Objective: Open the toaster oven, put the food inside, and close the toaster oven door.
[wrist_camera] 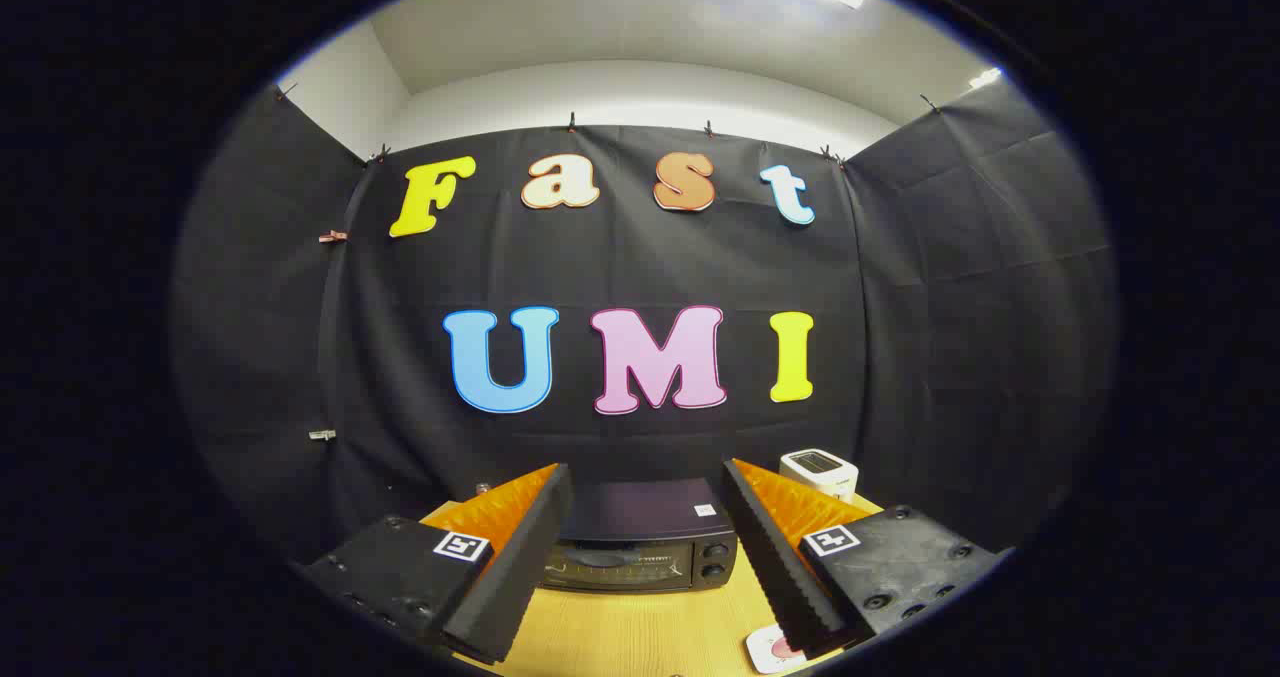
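- hand-held gripper (640,557): fingers spread wide, nothing between them, held above the counter (640,632) and aimed at the oven.
- left finger (515,567): its tip hangs over bare counter, in front of the oven's left front corner, not touching it.
- toaster oven (645,542): sits on the counter beyond the fingers, framed in the gap between them, against the booth wall. Door looks closed. Front faces the gripper; long axis runs left-right across the view. Glass door on the left part, two knobs (715,560) stacked on the right part.
- step in hand, my read: reach for the door. Come in centred on the door, not the knobs, narrow the fingers before contact, catch the top edge or handle and swing it down. Handle too dark to make out.
- plate (768,649): near the right finger (785,567), partly hidden by it, something red on it, probably the food.
- white appliance (820,474): behind the right finger, right of the oven.
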Demonstrator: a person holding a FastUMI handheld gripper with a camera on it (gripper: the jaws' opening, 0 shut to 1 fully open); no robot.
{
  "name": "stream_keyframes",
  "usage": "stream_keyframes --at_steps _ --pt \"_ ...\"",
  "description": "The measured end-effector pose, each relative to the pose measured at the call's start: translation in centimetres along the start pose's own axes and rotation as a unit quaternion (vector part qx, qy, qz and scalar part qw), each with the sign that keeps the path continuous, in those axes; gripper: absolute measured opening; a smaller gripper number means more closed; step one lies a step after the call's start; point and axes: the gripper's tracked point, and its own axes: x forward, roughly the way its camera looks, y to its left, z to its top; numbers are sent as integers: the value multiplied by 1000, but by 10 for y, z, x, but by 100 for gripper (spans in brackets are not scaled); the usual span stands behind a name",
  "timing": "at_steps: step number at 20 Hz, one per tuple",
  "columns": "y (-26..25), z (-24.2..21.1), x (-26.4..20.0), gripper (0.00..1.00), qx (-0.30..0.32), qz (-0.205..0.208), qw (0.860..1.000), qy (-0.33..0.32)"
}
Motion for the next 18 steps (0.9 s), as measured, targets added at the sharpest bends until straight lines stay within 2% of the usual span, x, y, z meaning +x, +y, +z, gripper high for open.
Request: stream_keyframes --at_steps 5,10,14,18 --pt "4 8 0 98 7 8 1000 -19" --pt "2 -10 4 98 7 2 1000 7" --pt "6 -8 2 98 -7 8 1000 2" --pt "7 -10 1 98 5 13 1000 4"
